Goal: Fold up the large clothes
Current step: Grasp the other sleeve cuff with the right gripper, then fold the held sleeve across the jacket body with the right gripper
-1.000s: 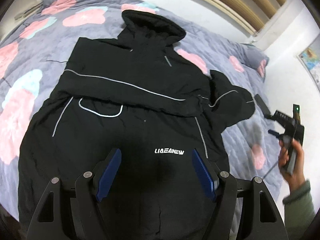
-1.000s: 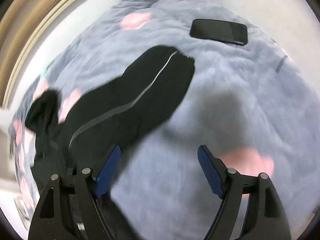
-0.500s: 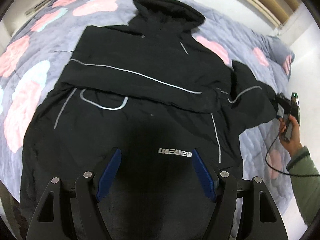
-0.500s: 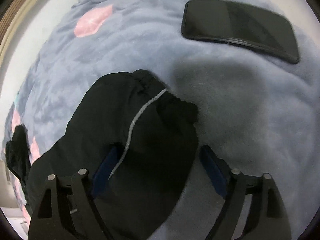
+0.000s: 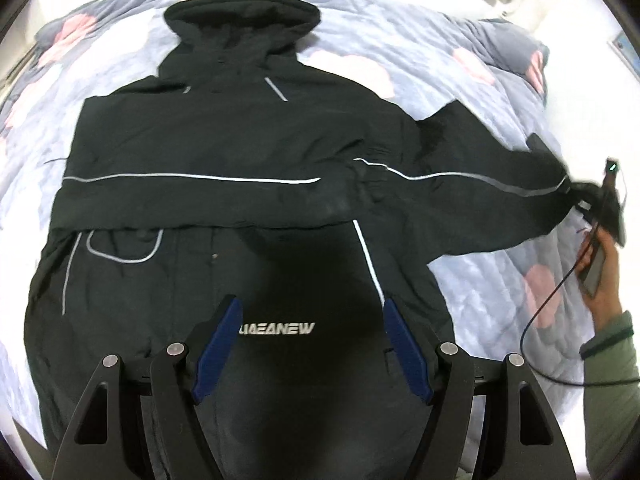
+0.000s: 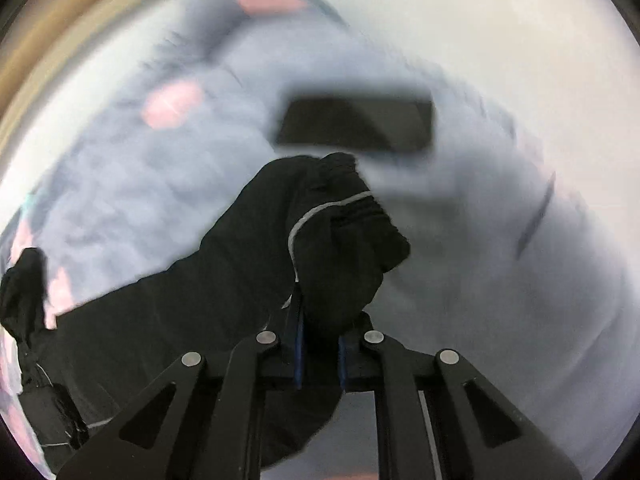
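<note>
A large black hooded jacket (image 5: 224, 152) with thin white piping lies face up on the bed, hood at the far end. Its left sleeve is folded across the chest. My left gripper (image 5: 312, 344) is open and empty, hovering over the lower front near the white logo. My right gripper (image 6: 320, 344) is shut on the cuff of the right sleeve (image 6: 332, 240) and holds it lifted off the blanket. In the left wrist view that sleeve (image 5: 492, 184) stretches out to the right toward the right gripper (image 5: 600, 204).
The bed is covered by a grey-blue blanket (image 5: 460, 68) with pink flower shapes. A black phone (image 6: 356, 124) lies on the blanket just beyond the held cuff. A cable (image 5: 544, 308) hangs by the person's right hand. White walls stand to the right.
My right gripper closed on the sleeve cuff and lifted it, pulling the sleeve out straight to the right. My left gripper rose and drew back over the jacket, staying open.
</note>
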Demonstrator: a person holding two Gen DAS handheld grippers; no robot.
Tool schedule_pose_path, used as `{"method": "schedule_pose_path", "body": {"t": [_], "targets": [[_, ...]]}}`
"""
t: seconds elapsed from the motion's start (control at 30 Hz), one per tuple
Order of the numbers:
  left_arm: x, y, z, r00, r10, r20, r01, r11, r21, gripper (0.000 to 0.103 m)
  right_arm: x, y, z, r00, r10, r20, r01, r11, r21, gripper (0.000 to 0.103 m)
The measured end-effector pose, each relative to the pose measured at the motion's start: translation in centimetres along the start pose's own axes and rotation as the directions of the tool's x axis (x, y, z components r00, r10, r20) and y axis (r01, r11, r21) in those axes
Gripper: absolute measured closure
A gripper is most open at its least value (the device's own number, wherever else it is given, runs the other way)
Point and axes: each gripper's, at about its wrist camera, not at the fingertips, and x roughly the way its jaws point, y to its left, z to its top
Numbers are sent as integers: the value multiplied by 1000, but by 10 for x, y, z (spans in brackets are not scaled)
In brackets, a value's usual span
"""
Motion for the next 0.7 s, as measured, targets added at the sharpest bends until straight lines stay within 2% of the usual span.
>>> {"method": "schedule_pose_path", "body": {"t": [0.1, 0.17, 0.23, 0.33, 0.47, 0.57, 0.7], "targets": [[-1, -1, 0, 1000, -7, 0, 7, 1000, 18, 29, 37, -6, -13, 994, -45, -102, 42, 999, -27, 89], [-5, 0, -1, 1000, -10, 9, 9, 1000, 28, 29, 36, 1, -11, 991, -87, -98, 81, 995, -63, 89], [-13, 5, -3, 1000, -8, 24, 8, 999, 35, 29, 21, 10, -8, 993, -81, -83, 76, 995, -61, 89], [-23, 20, -6, 999, -12, 49, 11, 1000, 21, 28, -28, 31, -9, 999, 31, -12, -32, 998, -58, 90], [-34, 51, -11, 996, -44, 83, 46, 999, -28, 29, -89, 79, -29, 984, 174, 41, -167, 977, -130, 90], [-40, 72, -16, 993, -63, 103, 66, 997, -35, 29, -131, 139, -60, 967, 248, 53, -228, 942, -244, 90], [-48, 102, -23, 990, -83, 112, 87, 996, -29, 29, -172, 240, -120, 949, 313, 30, -273, 869, -412, 90]]}}
